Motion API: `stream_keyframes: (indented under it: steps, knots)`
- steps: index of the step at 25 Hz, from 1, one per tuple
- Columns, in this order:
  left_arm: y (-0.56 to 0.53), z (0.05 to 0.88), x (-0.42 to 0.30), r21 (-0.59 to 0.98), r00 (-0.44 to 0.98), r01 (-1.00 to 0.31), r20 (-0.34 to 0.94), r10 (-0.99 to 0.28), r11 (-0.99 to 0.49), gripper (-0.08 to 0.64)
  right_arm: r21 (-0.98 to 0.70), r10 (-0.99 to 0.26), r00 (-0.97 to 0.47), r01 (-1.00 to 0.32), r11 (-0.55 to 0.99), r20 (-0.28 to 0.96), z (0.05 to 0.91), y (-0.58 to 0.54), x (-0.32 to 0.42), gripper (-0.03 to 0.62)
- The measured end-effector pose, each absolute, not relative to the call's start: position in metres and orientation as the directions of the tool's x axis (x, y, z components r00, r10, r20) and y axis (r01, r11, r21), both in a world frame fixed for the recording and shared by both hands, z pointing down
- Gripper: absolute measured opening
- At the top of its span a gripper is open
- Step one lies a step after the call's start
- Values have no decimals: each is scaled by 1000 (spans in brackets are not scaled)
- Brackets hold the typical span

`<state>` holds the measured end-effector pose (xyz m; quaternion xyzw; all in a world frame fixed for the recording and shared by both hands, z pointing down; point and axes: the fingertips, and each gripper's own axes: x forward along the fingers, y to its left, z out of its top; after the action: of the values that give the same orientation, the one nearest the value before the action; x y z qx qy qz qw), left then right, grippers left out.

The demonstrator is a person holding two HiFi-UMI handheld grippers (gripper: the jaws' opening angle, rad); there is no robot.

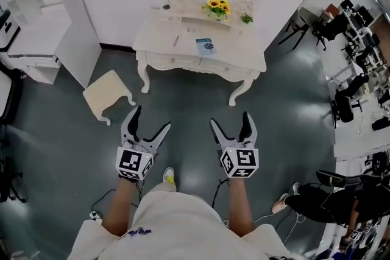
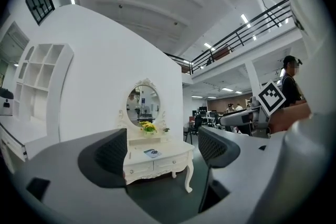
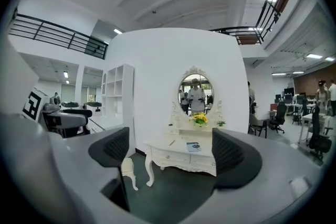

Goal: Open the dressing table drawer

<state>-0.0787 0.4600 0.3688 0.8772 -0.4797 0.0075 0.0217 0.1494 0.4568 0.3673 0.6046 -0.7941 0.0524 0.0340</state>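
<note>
Well ahead of left gripper (image 1: 152,119) and right gripper (image 1: 230,119) (both agape): dressing table (image 1: 164,35).

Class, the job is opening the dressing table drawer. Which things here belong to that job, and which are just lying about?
Belong: white carved dressing table, its knobbed front drawers, open left gripper, open right gripper.
Lying about: yellow sunflower bouquet, blue-and-white booklet, small cream stool.
</note>
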Motion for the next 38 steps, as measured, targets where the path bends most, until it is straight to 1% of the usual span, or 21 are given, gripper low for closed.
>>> stream_keyframes:
  steps: [4, 8, 14, 21, 23, 26, 29, 34, 38]
  knots:
    - [392, 383, -77, 32, 546, -838, 50, -836, -545, 408, -35, -951, -281, -960, 279, 129, 378, 393, 137, 489]
    - [335, 379, -61, 27, 564, -826, 64, -823, -563, 408, -37, -950, -278, -961, 276, 144, 381, 337, 142, 489]
    - [247, 377, -46, 27, 537, -843, 97, -838, -537, 408, -35, -935, -319, -948, 317, 154, 377, 241, 150, 489]
    - [133, 376, -16, 32, 456, -890, 95, -885, -455, 408, -17, -898, -409, -911, 412, 162, 384, 120, 163, 488]
    - [104, 381, -7, 42, 431, -903, 111, -896, -429, 408, -47, -877, -449, -893, 448, 172, 390, 90, 164, 488]
    - [71, 383, -3, 0, 379, -924, 141, -915, -383, 408, -79, -821, -532, -846, 527, 208, 403, 57, 155, 488]
    - [43, 389, -9, -18, 329, -942, 164, -930, -336, 407, -92, -776, -587, -807, 583, 231, 416, 27, 146, 488]
    - [3, 418, -34, 22, 237, -971, 211, -948, -238, 407, -123, -726, -630, -772, 623, 275, 440, -14, 131, 488]
    - [-31, 432, -45, 93, 228, -973, 231, -946, -211, 407, -127, -697, -646, -755, 643, 310, 453, -41, 112, 488]
